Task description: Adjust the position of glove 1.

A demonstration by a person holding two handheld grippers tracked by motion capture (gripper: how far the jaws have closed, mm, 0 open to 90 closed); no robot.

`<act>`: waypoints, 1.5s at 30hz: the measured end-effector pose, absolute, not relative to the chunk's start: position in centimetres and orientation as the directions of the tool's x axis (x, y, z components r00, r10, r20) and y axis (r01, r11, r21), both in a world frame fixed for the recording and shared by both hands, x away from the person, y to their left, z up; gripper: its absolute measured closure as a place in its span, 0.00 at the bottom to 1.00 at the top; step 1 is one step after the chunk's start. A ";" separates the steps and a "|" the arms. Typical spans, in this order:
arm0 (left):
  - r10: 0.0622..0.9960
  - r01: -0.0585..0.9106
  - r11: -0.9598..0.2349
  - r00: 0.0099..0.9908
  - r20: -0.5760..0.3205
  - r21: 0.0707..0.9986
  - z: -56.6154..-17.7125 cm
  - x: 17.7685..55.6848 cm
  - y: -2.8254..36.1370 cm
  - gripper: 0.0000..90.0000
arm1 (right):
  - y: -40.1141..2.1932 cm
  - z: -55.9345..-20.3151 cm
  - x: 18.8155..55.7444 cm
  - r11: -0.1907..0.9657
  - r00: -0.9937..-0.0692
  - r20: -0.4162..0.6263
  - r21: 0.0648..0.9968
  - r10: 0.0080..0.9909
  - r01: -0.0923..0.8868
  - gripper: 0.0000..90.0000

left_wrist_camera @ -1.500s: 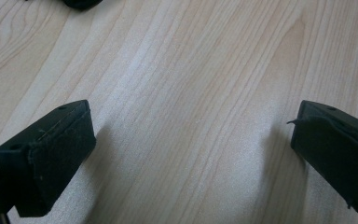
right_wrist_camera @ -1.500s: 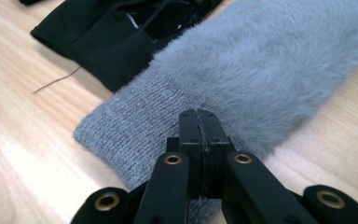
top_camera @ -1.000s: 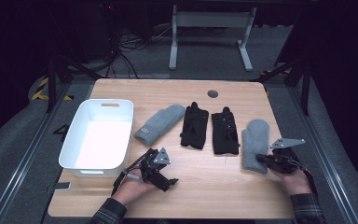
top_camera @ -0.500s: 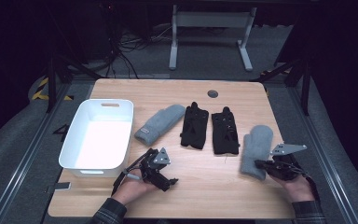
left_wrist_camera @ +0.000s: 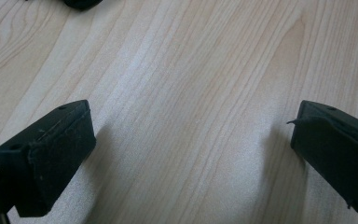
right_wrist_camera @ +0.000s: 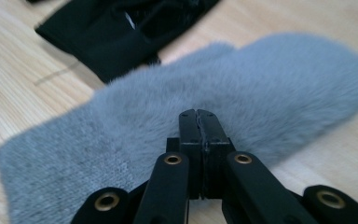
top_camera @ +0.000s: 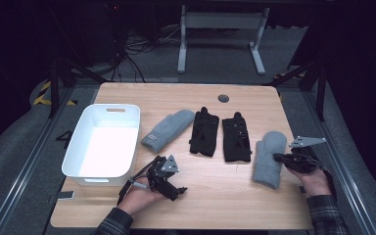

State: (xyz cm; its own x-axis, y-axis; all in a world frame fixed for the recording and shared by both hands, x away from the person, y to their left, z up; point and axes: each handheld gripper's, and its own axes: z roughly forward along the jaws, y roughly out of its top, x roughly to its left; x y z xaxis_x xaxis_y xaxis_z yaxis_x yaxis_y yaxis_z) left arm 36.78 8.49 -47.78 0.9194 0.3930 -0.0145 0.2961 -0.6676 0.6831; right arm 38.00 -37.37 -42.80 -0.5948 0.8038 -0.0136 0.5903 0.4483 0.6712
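Your right tongs [right_wrist_camera: 198, 113] — clenched, empty — nose the grey mitten [right_wrist_camera: 242, 98] at three o'clock on the desk [top_camera: 215, 196]; left tongs [left_wrist_camera: 191, 140] released — six o'clock.

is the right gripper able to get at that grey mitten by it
Probably yes: the right gripper sits at the edge of the grey mitten with nothing between, but its jaws are shut and must open first.

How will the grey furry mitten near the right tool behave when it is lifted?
The grey mitten lies flat and looks soft, so it would probably droop. It seems light. Its fuzzy pile may let the shut right tool slip.
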 end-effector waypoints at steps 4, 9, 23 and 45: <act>0.393 0.296 -0.668 0.919 -0.014 0.683 -47.8 36.8 8.5 0.00 | -37.2 -43.4 37.8 0.460 -0.606 -0.004 0.654 0.795 0.600 1.00; 0.394 0.297 -0.667 0.919 -0.014 0.683 -47.8 36.8 8.5 0.00 | -36.7 -43.4 36.8 0.478 -0.623 -0.004 0.646 0.782 0.595 1.00; 0.394 0.297 -0.668 0.919 -0.014 0.683 -47.8 36.8 8.5 0.00 | -32.6 -43.2 33.8 0.573 -0.732 0.011 0.616 0.681 0.542 1.00; 0.395 0.297 -0.667 0.919 -0.014 0.683 -47.8 36.8 8.5 0.00 | -27.0 -43.5 33.0 0.643 -0.862 0.067 0.638 0.503 0.424 1.00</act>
